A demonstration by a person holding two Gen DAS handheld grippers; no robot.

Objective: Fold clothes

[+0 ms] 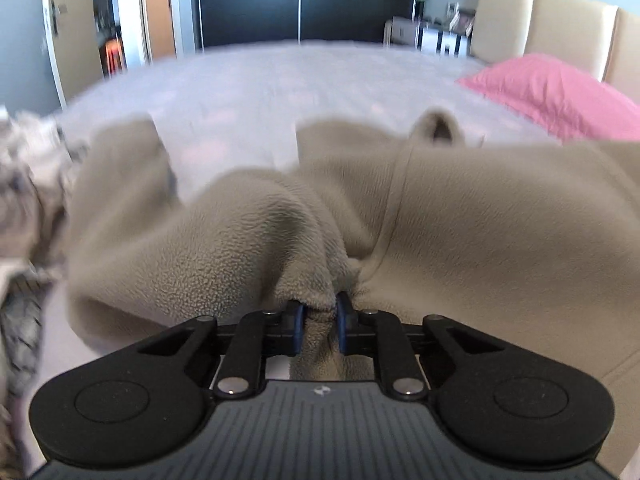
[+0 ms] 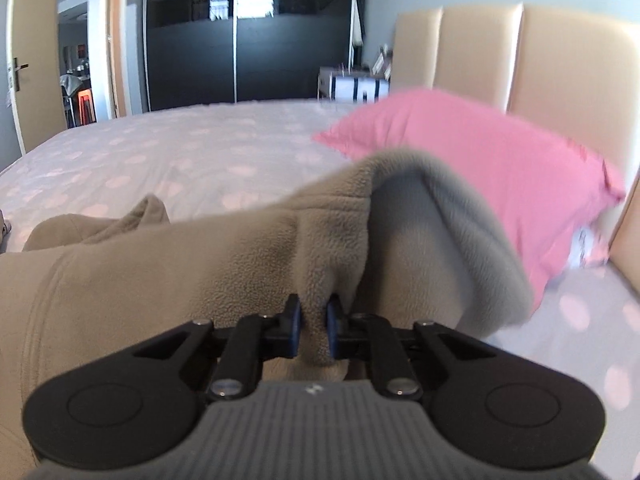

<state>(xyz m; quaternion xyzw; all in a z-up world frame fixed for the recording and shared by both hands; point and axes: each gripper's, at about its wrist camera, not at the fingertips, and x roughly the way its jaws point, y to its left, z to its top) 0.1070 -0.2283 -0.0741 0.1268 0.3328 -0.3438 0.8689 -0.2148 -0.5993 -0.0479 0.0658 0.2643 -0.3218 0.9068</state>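
A beige fleece garment [image 1: 460, 216] is held up over the bed, bunched and spread across the view. My left gripper [image 1: 319, 310] is shut on a fold of its edge. The same fleece garment [image 2: 168, 272] fills the lower left of the right wrist view, and its grey inner side [image 2: 436, 248] opens to the right. My right gripper [image 2: 314, 314] is shut on another fold of it. The fabric hides both pairs of fingertips in part.
The bed [image 1: 260, 80] has a pale dotted sheet [image 2: 160, 152]. A pink pillow [image 2: 500, 168] lies at the cream headboard [image 2: 560, 60], and shows in the left view [image 1: 560, 92] too. A grey patterned cloth [image 1: 24, 184] lies at the left. A dark wardrobe [image 2: 240, 48] stands behind the bed.
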